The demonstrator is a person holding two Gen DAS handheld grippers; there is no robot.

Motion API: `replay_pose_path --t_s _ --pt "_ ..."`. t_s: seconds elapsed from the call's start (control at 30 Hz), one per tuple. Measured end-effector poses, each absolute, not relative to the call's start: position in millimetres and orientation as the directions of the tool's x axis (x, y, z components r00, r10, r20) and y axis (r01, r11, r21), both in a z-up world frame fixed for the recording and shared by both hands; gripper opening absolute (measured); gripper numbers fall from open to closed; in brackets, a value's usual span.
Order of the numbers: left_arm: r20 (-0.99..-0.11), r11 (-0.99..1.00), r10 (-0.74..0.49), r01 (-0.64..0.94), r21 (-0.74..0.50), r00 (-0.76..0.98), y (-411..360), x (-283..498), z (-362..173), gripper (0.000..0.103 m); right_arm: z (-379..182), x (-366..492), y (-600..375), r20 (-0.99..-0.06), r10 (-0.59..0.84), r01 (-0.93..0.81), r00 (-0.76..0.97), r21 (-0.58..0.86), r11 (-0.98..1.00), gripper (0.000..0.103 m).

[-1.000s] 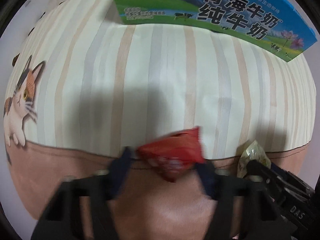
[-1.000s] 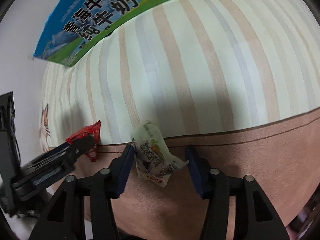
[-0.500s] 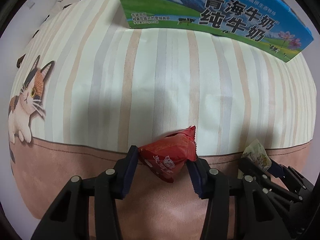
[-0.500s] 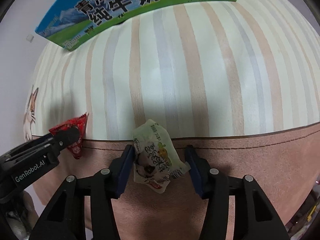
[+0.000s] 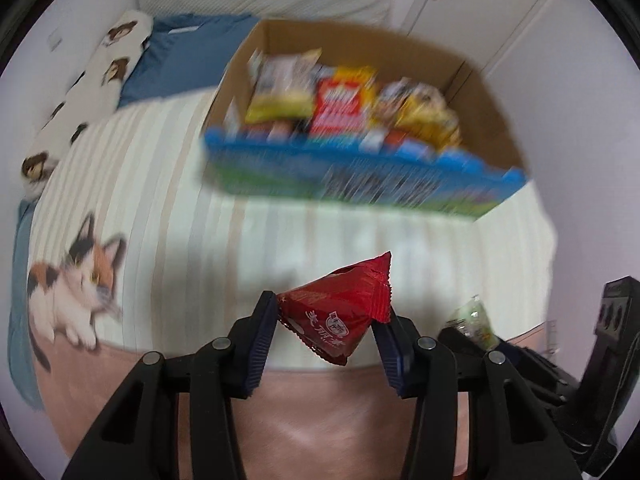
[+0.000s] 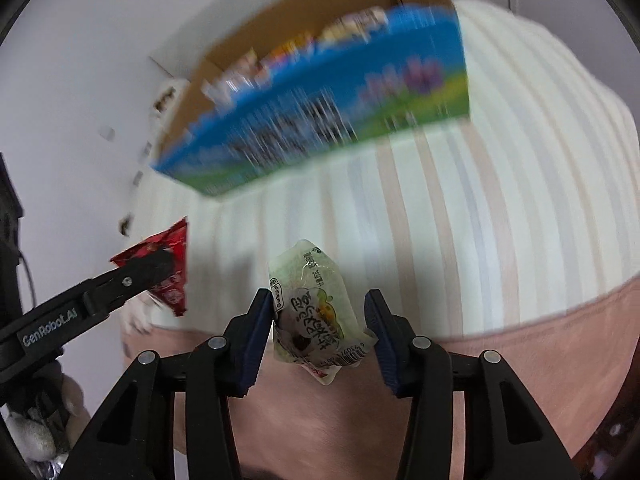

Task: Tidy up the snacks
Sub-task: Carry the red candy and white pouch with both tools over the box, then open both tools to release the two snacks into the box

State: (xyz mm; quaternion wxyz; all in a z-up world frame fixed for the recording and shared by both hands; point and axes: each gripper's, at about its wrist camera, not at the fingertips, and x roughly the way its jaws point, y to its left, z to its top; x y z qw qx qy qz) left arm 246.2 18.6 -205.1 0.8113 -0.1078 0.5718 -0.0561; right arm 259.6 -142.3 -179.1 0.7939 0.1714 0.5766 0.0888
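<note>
My left gripper (image 5: 326,312) is shut on a red triangular snack packet (image 5: 340,316), held in the air above the striped bed sheet (image 5: 160,200). In the right wrist view my right gripper (image 6: 318,300) has a pale green snack packet (image 6: 312,308) between its blue pads. Its jaws are closing and both pads press on the packet, which hangs clear of the sheet. Beyond both grippers stands an open cardboard box (image 5: 472,92) with a blue and green printed front, holding several snack packs. The red packet (image 6: 172,240) also shows at the left of the right wrist view, and the green packet (image 5: 474,320) at the right of the left wrist view.
The sheet has a calico cat print (image 5: 76,280) at the left and a pink band along the near edge (image 5: 320,420). A blue cloth (image 5: 176,52) and a long dog-print pillow (image 5: 92,80) lie at the back left. White cabinet doors (image 5: 480,8) stand behind the box.
Both grippers rose off the sheet with their packets, and the views tilted up so the inside of the box now shows. The right jaws narrowed onto the green packet.
</note>
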Motion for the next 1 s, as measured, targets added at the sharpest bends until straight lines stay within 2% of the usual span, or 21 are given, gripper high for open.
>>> replay_pose_path --t_s 0.13,0.3,0.47,0.67,0.77,0.8,0.83,0.87,0.9,1.0 --pt "-0.897 0.974 -0.219 0.027 -0.227 0.385 15.9 281.6 -167.1 0.045 -132.3 292.6 -146.3 -0.844 0.369 0.020 0.389 0.409 0.912 0.050" --pt "-0.891 0.978 -0.209 0.071 -0.197 0.403 4.8 343.3 -143.1 0.045 -88.1 354.4 -156.6 -0.824 0.327 -0.003 0.463 0.368 0.930 0.050" --pt "-0.912 0.982 -0.189 0.044 -0.186 0.363 9.9 395.7 -155.7 0.045 -88.2 413.7 -166.1 -0.841 0.291 0.026 0.457 0.339 0.940 0.050" --pt "-0.949 0.984 -0.172 0.003 -0.178 0.263 19.7 427.4 -193.4 0.047 -117.7 454.7 -173.4 -0.885 0.273 0.064 0.378 0.319 0.946 0.050" --pt "-0.966 0.980 -0.183 -0.044 -0.194 0.183 28.5 435.2 -218.4 0.049 -138.0 464.6 -171.6 -0.918 0.243 0.101 0.314 0.287 0.953 0.071" --pt "-0.968 0.978 -0.188 -0.055 -0.200 0.168 31.4 437.6 -225.7 0.052 -145.2 468.5 -170.5 -0.928 0.240 0.107 0.286 0.280 0.954 0.080" --pt "-0.973 0.981 -0.174 -0.058 -0.185 0.154 31.3 438.0 -230.4 0.063 -149.9 470.7 -169.3 -0.933 0.235 0.110 0.271 0.272 0.956 0.092" --pt "-0.975 0.983 -0.164 -0.057 -0.174 0.148 30.9 438.3 -233.8 0.074 -152.6 471.6 -167.5 -0.943 0.210 0.110 0.260 0.245 0.963 0.096" --pt "-0.977 0.985 -0.157 -0.051 -0.166 0.145 31.0 438.8 -237.4 0.078 -155.4 472.0 -165.3 -0.948 0.195 0.104 0.250 0.227 0.968 0.096" --pt "-0.978 0.985 -0.155 -0.046 -0.163 0.141 29.7 439.5 -239.6 0.080 -159.6 473.2 -159.7 -0.956 0.179 0.090 0.231 0.204 0.975 0.096"
